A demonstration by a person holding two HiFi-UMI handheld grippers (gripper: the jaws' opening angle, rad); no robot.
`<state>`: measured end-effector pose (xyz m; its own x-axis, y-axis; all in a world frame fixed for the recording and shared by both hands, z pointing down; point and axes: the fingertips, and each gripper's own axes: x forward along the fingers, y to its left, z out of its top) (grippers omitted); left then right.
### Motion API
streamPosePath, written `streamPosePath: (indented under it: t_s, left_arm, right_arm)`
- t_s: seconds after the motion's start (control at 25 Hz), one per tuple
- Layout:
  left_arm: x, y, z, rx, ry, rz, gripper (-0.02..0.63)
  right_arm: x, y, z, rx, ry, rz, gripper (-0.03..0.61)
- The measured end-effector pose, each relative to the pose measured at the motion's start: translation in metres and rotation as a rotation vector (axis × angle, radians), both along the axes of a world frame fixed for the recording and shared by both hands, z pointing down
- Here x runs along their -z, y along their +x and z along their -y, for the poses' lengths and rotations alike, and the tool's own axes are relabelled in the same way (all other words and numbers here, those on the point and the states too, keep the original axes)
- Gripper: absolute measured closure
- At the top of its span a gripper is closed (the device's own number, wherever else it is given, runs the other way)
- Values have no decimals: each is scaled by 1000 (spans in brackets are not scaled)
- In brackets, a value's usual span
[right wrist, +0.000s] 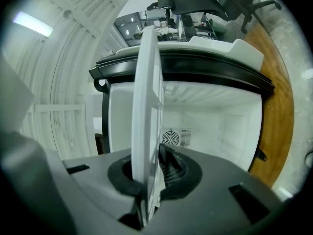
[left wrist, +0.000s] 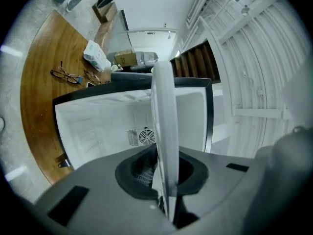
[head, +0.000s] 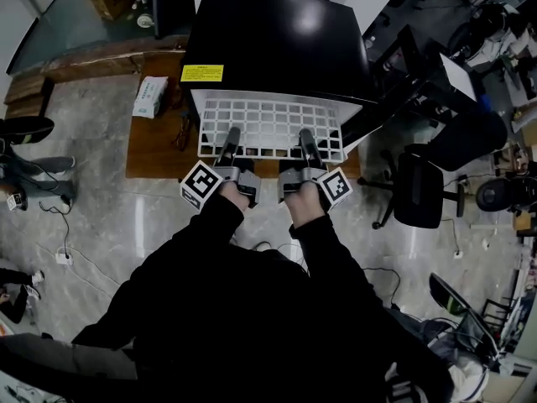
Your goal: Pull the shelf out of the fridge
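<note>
- Gripping the front edge of the white wire shelf [head: 270, 127], my left gripper [head: 230, 141] has its jaws clenched on it; my right gripper [head: 307, 141] likewise.
- Both arms reach forward, side by side.
- Shelf juts from the black fridge [head: 277, 40].

No readable words anywhere: only a yellow label [head: 202, 73] atop the black fridge [head: 277, 32] with print too small to make out, coded black-and-white squares on the cubes of the left gripper [head: 232, 134] and right gripper [head: 305, 134], and illegible blue print on a white pack [head: 151, 96].
</note>
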<state>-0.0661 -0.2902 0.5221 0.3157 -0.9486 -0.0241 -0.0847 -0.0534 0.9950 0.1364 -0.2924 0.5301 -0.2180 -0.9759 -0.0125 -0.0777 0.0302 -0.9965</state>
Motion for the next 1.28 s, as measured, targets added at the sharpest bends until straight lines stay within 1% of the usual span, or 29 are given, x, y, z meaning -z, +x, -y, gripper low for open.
streamPosePath:
  t_s: [0.16,0.28,0.4,0.6,0.68,0.8,0.88,0.96,1.12,1.16,1.28]
  left_arm:
    - [1,0,-6,3,-2,-1,581]
    - [6,7,-49,7,4,-5,583]
    - [18,7,-94,12,33,9,583]
    - [17,20,-146,-10,63,18,581]
    - [23,22,-159,-27,94,51,578]
    - [42,28,-171,-51,173,101,566]
    - [53,36,-178,-69,205,106,520]
    - [55,42,-187,-87,207,133,477]
    - [47,44,-209,-113,199,200,425]
    - [46,44,-215,-120,201,221,423]
    - [42,41,-228,-140,228,334,407]
  right_arm:
    - [1,0,-5,10,-6,-6,541]
    - [5,6,-44,14,2,3,541]
    - [14,6,-85,29,27,31,543]
    - [14,17,-140,34,52,59,548]
    - [22,20,-153,29,69,52,548]
    - [41,28,-165,13,96,45,548]
    - [57,38,-171,1,119,39,548]
    - [69,50,-177,-12,141,20,546]
    - [95,66,-189,-24,200,-56,548]
    - [102,68,-192,-26,214,-80,547]
    - [115,77,-200,-37,243,-131,546]
